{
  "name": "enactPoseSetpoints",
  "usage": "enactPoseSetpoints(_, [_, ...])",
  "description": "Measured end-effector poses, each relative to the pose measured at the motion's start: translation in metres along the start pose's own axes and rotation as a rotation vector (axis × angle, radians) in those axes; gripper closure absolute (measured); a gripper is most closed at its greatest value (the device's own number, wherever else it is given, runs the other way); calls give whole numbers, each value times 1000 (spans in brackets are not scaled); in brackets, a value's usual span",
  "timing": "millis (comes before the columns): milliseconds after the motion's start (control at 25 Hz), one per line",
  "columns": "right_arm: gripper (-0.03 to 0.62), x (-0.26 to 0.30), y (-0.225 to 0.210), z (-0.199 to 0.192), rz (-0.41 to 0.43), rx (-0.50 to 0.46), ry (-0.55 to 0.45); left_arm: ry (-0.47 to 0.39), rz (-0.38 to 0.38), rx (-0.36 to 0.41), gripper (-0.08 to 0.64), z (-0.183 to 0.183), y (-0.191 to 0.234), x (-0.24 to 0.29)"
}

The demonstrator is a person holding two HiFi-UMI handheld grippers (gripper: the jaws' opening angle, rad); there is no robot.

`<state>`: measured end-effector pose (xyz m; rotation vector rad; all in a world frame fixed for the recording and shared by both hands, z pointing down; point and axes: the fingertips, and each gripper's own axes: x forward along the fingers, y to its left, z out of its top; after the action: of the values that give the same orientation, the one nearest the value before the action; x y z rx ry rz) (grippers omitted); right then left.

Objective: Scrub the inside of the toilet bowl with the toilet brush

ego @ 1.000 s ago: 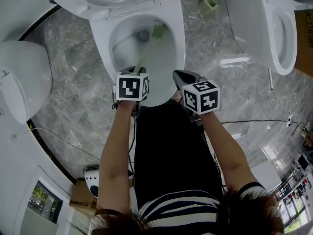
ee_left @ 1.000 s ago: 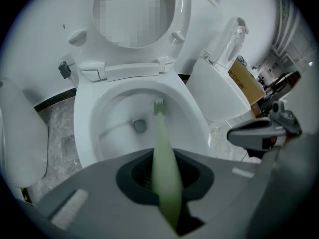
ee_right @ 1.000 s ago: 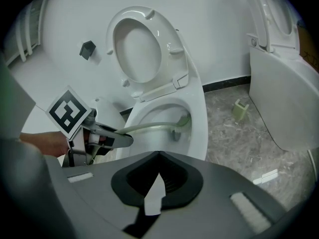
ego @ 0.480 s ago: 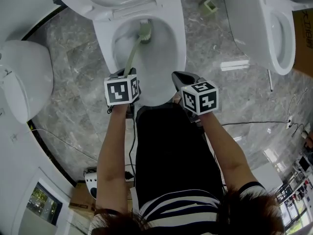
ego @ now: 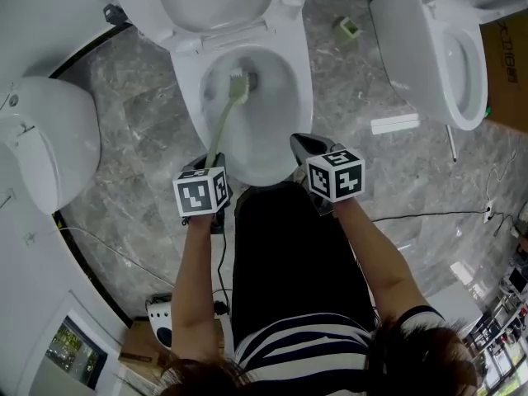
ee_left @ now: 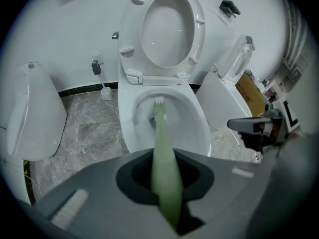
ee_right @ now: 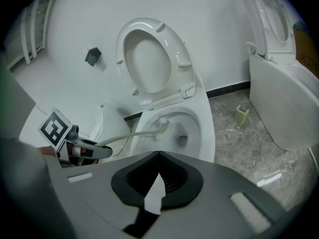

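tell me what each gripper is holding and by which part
The left gripper grips the toilet brush by the near end of its green handle. The right gripper holds nothing, its jaws together.

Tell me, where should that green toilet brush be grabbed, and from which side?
Grip the toilet brush at its slim handle end, opposite the bristle head inside the bowl. Come from the bowl's front, in line with the slanted handle, as the left tongs do.

A black-and-white striped short-sleeved top (ego: 289, 349) shows at 6 o'clock in the head view, above a black lower garment (ego: 289, 254). The grey left claw (ego: 209, 162) and right claw (ego: 308, 144) each carry a white cube with black square markers. A thin black cable (ego: 220, 258) trails from the left one.
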<state>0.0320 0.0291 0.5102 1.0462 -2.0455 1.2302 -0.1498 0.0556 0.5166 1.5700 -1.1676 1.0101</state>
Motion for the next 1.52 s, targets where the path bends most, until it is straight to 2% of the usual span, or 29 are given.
enactPoseSetpoints(160, [595,-16,18,-1,10,30,-7,-14,-1,0,560,-11,-3,-37])
enactPoseSetpoints(760, [595,-95,65,33,19,6,-72,-95,17,40,560,-25,-22,-146])
enactPoseSetpoints(1080, [597,-132,85,40,17,-20,-89,-118,43,90,560,-30,-28,-185])
enactPoseSetpoints(1520, [597,-167,120,58,15,-88,-114,-144,29,63,560,-48,-35,-220])
